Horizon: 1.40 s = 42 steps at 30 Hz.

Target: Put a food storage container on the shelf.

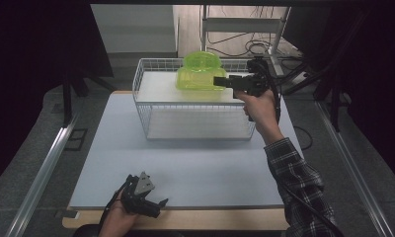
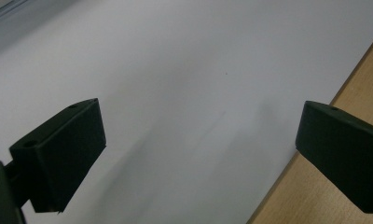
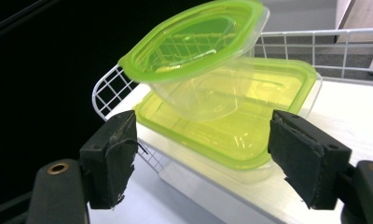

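Two clear plastic boxes with lime-green lids sit on the white top shelf of a wire basket (image 1: 141, 74). The flat rectangular box (image 1: 198, 81) (image 3: 250, 121) lies on the shelf. A smaller box (image 1: 201, 60) (image 3: 198, 42) leans tilted on top of it. My right gripper (image 1: 219, 81) (image 3: 203, 126) hovers level just to the right of the boxes, pointing at them, open, with nothing pressed between its pads. My left gripper (image 1: 158, 207) (image 2: 201, 109) rests low over the white mat near the table's front edge, open and holding nothing.
The basket stands on a white mat (image 1: 195, 163) (image 2: 175, 56) that covers a wooden table (image 1: 210, 219) (image 2: 362, 74). A metal rail (image 1: 42, 168) runs along the left. Cables and a frame (image 1: 245, 29) lie behind the basket.
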### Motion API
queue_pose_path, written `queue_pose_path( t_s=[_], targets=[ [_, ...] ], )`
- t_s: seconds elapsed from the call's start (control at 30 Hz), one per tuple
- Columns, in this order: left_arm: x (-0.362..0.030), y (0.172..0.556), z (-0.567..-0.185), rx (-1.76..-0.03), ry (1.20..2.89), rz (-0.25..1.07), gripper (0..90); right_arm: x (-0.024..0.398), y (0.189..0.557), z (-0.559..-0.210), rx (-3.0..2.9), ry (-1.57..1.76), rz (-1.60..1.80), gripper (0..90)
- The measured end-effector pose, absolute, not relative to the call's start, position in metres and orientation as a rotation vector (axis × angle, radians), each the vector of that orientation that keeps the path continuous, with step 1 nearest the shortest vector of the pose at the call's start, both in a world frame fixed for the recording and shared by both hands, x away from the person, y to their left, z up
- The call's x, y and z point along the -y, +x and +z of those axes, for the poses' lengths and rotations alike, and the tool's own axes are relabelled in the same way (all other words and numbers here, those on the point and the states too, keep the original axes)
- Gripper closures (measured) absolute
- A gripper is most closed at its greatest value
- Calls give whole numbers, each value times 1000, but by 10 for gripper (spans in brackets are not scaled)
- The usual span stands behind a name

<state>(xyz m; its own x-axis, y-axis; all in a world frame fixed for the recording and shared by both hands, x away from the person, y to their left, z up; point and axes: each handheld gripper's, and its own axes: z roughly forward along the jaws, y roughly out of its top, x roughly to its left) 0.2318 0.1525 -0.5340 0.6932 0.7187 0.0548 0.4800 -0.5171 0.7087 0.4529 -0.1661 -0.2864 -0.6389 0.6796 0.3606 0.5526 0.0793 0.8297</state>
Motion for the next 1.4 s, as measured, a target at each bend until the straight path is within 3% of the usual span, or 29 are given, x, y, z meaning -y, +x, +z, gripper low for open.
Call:
queue_pose_path(
  t_s=[0.57,1.4],
  targets=[
    [-154,232,-532,-910,2170,426,10,175,433,-306,-2272,1223,1573,200],
    [-155,232,-532,-889,2156,466,0,179,404,-341,-2375,1093,1520,58]
  ],
)
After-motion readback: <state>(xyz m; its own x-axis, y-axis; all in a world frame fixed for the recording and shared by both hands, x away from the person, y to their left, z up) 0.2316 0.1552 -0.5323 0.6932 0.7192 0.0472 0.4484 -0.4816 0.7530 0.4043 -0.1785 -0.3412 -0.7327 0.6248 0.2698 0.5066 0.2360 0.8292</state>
